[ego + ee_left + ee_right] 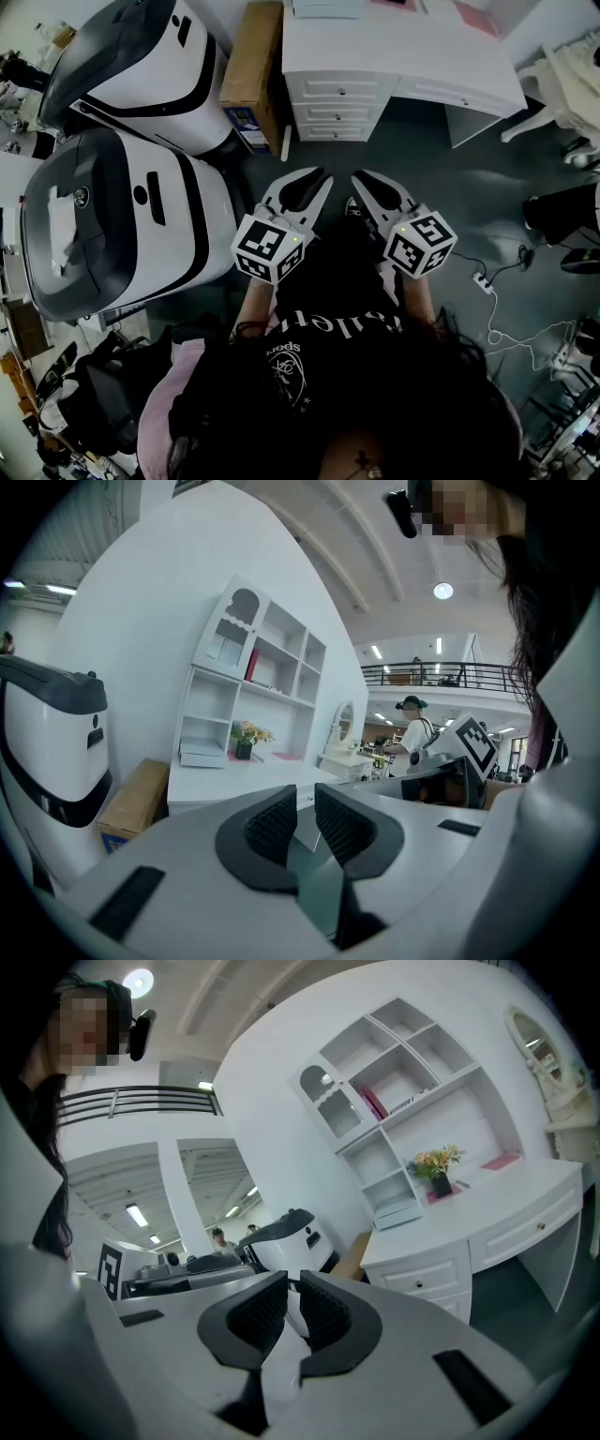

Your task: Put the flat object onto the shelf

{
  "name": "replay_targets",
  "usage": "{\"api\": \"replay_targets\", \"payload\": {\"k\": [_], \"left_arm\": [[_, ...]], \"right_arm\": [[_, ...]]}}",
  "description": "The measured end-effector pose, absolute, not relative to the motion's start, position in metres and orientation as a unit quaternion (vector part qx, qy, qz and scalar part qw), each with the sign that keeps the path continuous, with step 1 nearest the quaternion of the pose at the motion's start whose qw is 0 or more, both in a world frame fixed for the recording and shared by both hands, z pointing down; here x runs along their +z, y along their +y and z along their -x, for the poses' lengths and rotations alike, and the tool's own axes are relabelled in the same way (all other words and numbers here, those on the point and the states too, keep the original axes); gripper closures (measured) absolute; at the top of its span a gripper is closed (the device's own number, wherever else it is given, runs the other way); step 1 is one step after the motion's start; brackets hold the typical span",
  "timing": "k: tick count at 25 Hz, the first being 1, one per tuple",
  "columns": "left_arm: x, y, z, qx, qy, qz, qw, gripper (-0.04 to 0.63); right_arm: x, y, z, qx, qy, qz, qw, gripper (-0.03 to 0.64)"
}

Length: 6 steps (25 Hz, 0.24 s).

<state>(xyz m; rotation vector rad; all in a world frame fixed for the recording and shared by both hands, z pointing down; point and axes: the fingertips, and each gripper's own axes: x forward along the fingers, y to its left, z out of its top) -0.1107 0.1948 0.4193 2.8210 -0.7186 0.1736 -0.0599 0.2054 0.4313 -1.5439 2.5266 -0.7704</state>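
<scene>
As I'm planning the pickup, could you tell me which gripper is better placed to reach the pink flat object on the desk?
Probably the right gripper: the pink flat object lies toward the desk's right end, on that gripper's side. The left gripper is shut and empty too, but farther over.

Open dark floor (422, 178) is lying between the person and the far white desk (403, 47), whose shelf unit (403, 1101) is showing several empty compartments. Two large white machines (122, 225) are crowding the left, a cardboard box (253, 66) is standing just beside the desk's left end, and a power strip (483, 279) with cables is lying on the right.
</scene>
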Motion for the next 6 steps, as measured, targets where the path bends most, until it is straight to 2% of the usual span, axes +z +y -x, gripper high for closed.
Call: {"api": "replay_targets", "payload": {"k": [6], "left_arm": [[0.4184,0.201,0.1144,0.058,-0.244,-0.962,0.11,0.525]], "right_arm": [[0.4318,0.2122,0.0642,-0.251,0.826,0.502,0.045,0.546]]}}
